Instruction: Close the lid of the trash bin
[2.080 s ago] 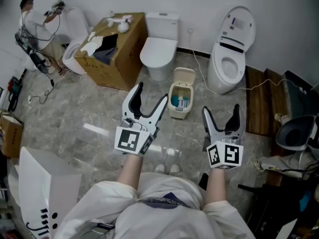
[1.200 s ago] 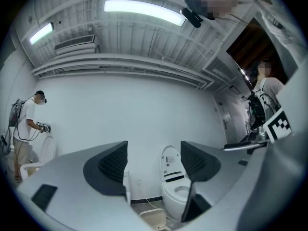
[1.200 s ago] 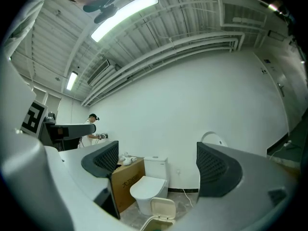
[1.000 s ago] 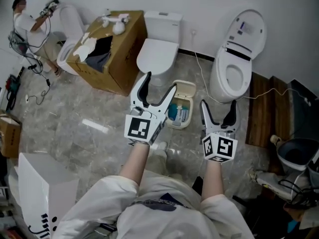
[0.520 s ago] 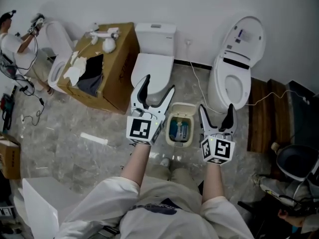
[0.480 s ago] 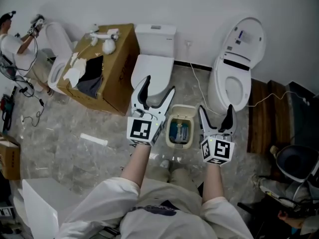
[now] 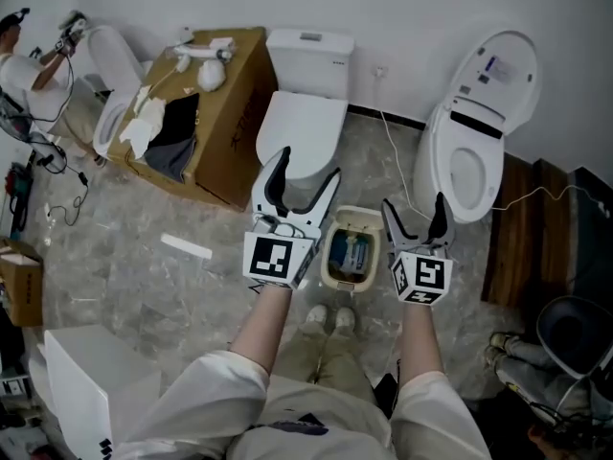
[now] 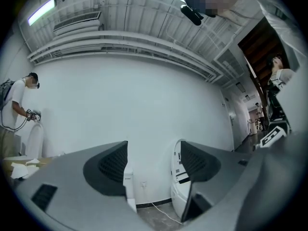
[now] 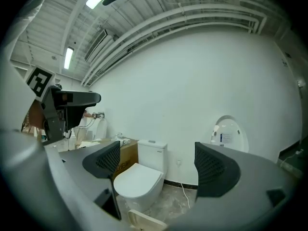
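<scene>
1. My left claw (image 7: 306,169) and right claw (image 7: 414,209), two in all, hung released and empty.
2. One bin (image 7: 329,262), lid (image 7: 361,219) up, sat on the floor (image 7: 144,276) between them.
3. Earlier it lay farther ahead.

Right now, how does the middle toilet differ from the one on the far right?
The middle toilet has its lid shut; the right toilet has its lid raised, bowl open. The middle toilet has a boxy tank behind; the right toilet shows none. Both are white.
</scene>
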A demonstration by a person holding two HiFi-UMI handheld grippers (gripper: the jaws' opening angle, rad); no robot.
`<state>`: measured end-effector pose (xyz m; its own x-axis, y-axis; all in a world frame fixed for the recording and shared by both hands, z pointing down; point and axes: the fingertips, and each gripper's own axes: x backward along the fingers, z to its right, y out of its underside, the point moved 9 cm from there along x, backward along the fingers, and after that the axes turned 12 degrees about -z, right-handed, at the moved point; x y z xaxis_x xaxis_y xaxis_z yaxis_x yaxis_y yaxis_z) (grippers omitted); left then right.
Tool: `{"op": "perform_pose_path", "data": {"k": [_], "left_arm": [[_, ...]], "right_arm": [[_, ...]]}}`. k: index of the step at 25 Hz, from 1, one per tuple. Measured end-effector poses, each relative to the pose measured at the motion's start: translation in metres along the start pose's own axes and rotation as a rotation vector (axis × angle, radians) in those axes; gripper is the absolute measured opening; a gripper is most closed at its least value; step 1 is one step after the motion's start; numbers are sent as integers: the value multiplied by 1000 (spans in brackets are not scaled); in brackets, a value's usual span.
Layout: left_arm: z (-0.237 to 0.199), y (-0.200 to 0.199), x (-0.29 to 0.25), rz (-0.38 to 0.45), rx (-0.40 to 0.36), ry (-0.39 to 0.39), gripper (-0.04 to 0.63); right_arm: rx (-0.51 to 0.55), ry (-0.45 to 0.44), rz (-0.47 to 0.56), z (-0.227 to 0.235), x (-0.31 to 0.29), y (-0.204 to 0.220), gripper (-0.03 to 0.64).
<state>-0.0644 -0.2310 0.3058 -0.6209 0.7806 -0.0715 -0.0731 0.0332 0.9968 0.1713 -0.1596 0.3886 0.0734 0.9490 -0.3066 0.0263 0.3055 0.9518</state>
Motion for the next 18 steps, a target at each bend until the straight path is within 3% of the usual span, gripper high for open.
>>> {"op": "perform_pose_path", "data": {"k": [3,6,10,18], "left_arm": [[1,20,-8,-21,15,-17,322],[6,38,-13,-28,22,-29,322],[10,61,-26,-51,14,-47,322],[10,106,-52,-68,27,-96,322]], "right_arm": [[74,-84,-68,5,-28,26,466],[188,-237,-165,5,-59,66,468],[334,-489,-395,3,-107,129,501],[697,-787,-744,-9,-182,229,512]]}}
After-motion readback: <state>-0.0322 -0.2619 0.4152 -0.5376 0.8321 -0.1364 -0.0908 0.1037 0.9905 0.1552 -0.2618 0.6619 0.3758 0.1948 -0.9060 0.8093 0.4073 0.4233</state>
